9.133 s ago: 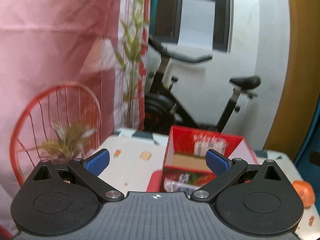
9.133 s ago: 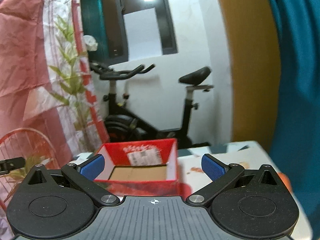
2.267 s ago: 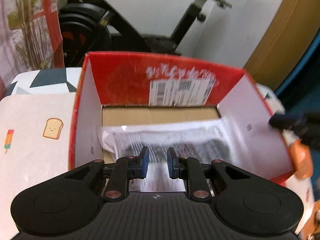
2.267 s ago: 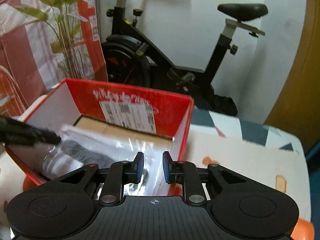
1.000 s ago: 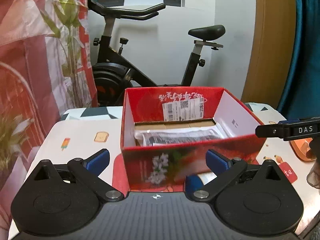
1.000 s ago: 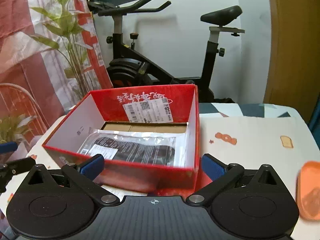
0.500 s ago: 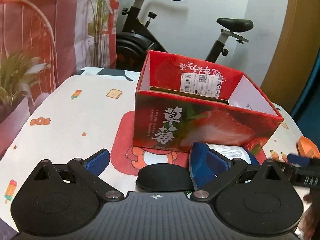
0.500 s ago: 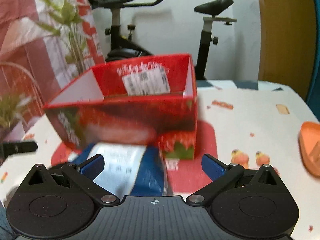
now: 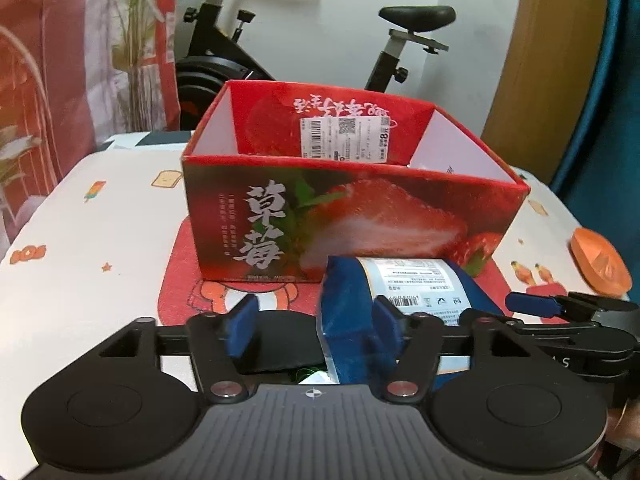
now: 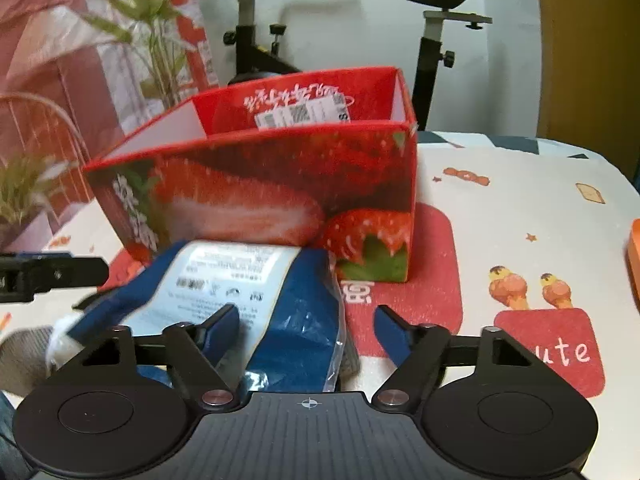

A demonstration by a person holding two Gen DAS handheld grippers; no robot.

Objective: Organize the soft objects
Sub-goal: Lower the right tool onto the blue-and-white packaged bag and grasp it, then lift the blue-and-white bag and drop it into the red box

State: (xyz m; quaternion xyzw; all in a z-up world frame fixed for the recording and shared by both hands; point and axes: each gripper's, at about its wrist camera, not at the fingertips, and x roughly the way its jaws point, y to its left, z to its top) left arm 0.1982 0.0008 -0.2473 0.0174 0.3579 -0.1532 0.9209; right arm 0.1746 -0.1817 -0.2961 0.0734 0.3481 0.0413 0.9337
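Note:
A blue soft package [image 9: 416, 280] with a white label lies on the table just in front of the red strawberry box [image 9: 360, 216]. My left gripper [image 9: 312, 330] straddles the package's left end and a black flat thing [image 9: 280, 340]; its jaws are closing, and the left pad stands apart from the package. My right gripper [image 10: 306, 332] straddles the package's [image 10: 248, 288] right end, jaws closing, its right pad clear of the wrap. The box [image 10: 260, 196] stands behind. Each gripper shows at the edge of the other's view.
An orange object [image 9: 600, 268] lies at the table's right edge. A grey soft piece [image 10: 24, 352] shows under the package at lower left. Behind the table stand an exercise bike [image 9: 248, 56], a plant and a red wire chair.
Both grippers have dropped from above the box to the table in front of it. Their jaws have narrowed from wide open around the ends of the blue package.

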